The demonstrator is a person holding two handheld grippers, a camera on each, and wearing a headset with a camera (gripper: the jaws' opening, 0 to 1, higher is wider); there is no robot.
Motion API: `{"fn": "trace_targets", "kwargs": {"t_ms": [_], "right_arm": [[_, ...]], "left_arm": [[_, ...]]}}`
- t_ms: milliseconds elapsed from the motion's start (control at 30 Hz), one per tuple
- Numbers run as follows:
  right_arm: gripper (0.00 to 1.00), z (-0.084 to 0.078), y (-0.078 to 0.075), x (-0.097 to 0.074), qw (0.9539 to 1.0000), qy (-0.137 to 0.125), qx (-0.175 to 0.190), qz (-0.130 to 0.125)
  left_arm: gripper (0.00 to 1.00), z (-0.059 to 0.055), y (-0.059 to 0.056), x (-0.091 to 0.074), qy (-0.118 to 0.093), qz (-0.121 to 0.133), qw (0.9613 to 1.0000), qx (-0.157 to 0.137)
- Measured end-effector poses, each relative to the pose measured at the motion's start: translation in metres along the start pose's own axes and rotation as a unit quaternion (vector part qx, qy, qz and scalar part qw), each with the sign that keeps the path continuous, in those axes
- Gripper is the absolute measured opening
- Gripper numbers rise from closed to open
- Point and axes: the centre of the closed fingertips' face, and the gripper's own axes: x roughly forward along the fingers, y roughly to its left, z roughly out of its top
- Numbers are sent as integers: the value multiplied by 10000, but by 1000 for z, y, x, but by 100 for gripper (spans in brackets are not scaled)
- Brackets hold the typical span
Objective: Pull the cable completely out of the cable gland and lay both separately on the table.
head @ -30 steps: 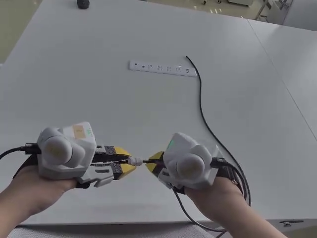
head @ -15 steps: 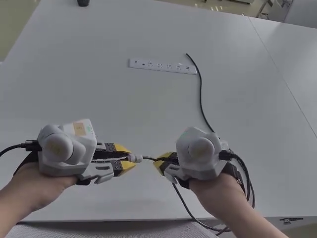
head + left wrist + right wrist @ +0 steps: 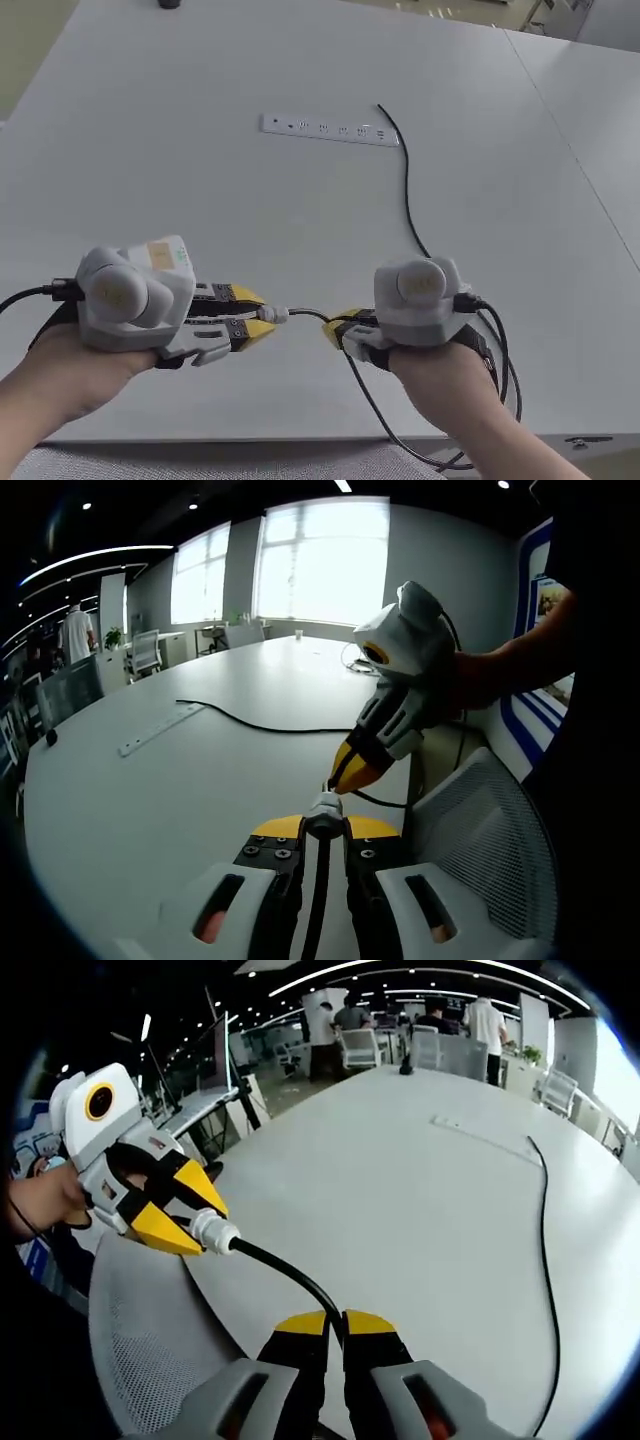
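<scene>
Fingers [image 3: 302,1326] of right gripper [image 3: 333,1318] pulled more cable [image 3: 290,1272] from gland [image 3: 213,1232].

Head view was bright and even, barely any shadow on the table [image 3: 200,220]. Gripper views bent at the edges; windows [image 3: 320,560] blew out, cable [image 3: 285,1270] was sharp.

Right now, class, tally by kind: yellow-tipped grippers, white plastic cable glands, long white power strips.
Yellow-tipped grippers: 2 (left gripper, right gripper)
White plastic cable gland: 1
Long white power strip: 1
Total: 4
</scene>
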Motion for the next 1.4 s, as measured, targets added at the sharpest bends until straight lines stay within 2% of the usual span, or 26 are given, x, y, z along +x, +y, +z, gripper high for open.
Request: {"fn": "trace_targets", "kwargs": {"t_ms": [67,100,167,367,400,467,533,600,700,767,800,833,900,967,1000,1067,1133,1400], "right_arm": [[0,0,1,1,10000,8,-59,12],[0,0,1,1,9996,0,-278,10],[0,0,0,1,9989,-26,-469,-11],[1,1,0,-1,9974,-56,-714,-7],[1,2,0,-1,9964,-90,-842,-16],[4,3,-1,-1,9947,-87,-1024,-62],[12,6,1,-2,9943,-153,-1052,-55],[14,9,6,-4,9939,-191,-1084,11],[15,19,14,-9,9890,-339,-1439,47],[16,24,23,-12,9856,-409,-1631,161],[16,29,29,-12,9815,-428,-1856,203],[16,30,31,-12,9798,-431,-1944,209],[16,36,39,-12,9709,-436,-2340,251],[15,39,48,-9,9618,-393,-2691,305],[15,40,52,-8,9551,-366,-2919,345],[14,39,55,-4,9458,-253,-3217,351],[12,41,57,-1,9398,-249,-3387,380],[1,41,59,2,9277,-249,-3684,544]], "left_arm": [[15,0,1,0,1,6,10000,-3],[15,0,1,0,2,8,10000,-7],[15,-1,2,0,18,0,10000,3],[15,-3,3,0,25,3,10000,-16],[15,-2,3,0,20,22,10000,-1],[15,-4,5,0,30,39,10000,-19],[15,-4,5,0,32,39,10000,-9],[15,-4,5,1,49,31,10000,0],[15,-3,4,0,35,17,10000,-4],[15,-3,3,0,53,-10,10000,21],[15,-4,3,0,69,-10,10000,29],[15,-4,3,0,72,-8,10000,27],[15,-5,4,-1,67,-6,10000,9],[15,-6,4,-1,76,-8,10000,2],[15,-6,3,-1,79,-6,10000,11],[15,-6,4,-1,80,-5,10000,8],[15,-5,4,-1,86,2,10000,4],[15,-4,7,-2,73,76,9999,-54]]}}
